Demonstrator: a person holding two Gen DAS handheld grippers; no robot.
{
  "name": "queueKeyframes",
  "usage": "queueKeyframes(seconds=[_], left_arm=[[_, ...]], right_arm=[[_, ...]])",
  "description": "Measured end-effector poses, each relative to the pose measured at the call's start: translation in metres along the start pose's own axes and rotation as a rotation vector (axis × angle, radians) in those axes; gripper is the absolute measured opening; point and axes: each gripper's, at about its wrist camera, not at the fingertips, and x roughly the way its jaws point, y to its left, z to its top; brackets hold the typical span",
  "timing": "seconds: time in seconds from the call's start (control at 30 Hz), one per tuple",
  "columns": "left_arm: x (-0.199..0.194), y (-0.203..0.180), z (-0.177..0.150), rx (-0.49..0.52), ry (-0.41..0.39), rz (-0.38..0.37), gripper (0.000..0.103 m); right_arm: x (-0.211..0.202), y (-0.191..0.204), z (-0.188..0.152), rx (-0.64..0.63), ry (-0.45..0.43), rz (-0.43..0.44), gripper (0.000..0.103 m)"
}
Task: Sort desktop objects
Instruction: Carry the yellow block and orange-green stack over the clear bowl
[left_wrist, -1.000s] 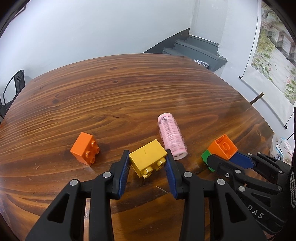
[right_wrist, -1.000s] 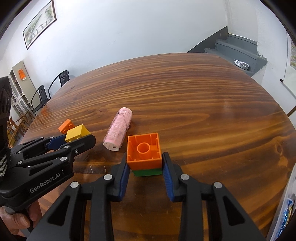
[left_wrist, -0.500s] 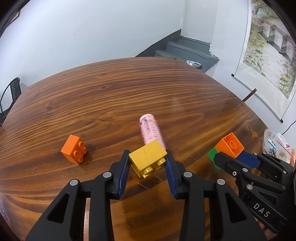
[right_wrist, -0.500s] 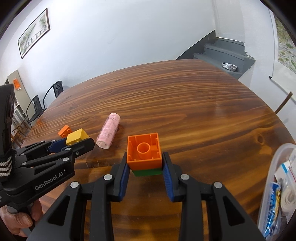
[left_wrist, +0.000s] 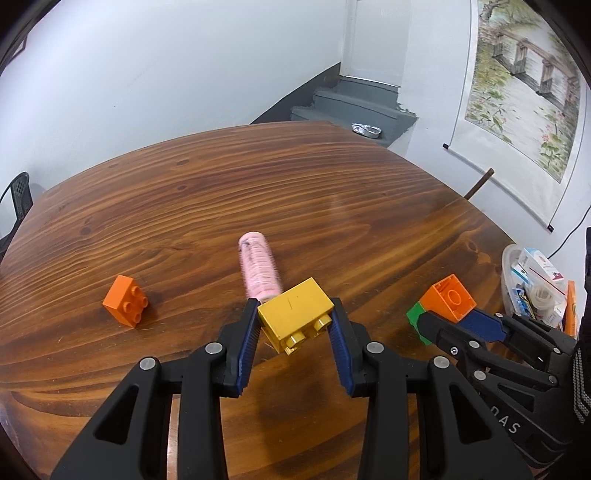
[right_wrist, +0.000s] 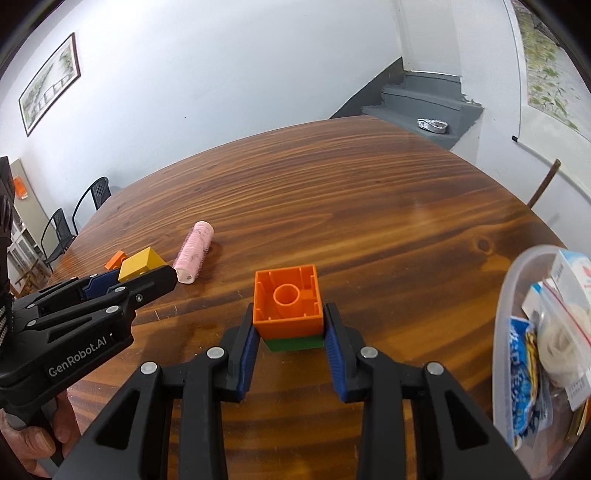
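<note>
Left gripper was clamped on the yellow block, blue pads pressed flat against two opposite sides, studs facing the camera and slightly down. The block was tilted and clear of the table, held off the wood. The tool pointed down at a slant toward the tabletop.

Right gripper was clamped on the orange-on-green stack: the orange block on top with its hollow underside facing up, the green block beneath it. Pads gripped the stack's left and right sides. Same downward slant. I couldn't tell whether the stack touched the table.

In the right wrist view the left gripper sat off to the left, roughly level with the right one, with a hand wrapped around its handle at the bottom corner. In the left wrist view the right gripper was at the right edge, stack at its tips.

Loose on the table: a pink hair roller lying on its side just beyond the yellow block, and a second small orange block on its side, studs sideways, well left of it.

A clear plastic tub holding packets and bagged items was at the table's right edge, near the right gripper.
</note>
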Motion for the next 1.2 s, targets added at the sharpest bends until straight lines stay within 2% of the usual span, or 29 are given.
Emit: queueKeyframes(seconds=[0.9, 1.2], left_arm=[[-0.034, -0.045, -0.007, 0.081, -0.056, -0.074, 0.04], [-0.042, -0.062, -0.014, 0.111, -0.058, -0.106, 0.04]], right_arm=[[-0.045, -0.026, -0.031, 0.13, -0.068, -0.012, 0.037], [-0.077, -0.031, -0.048, 0.154, -0.107, 0.001, 0.037]])
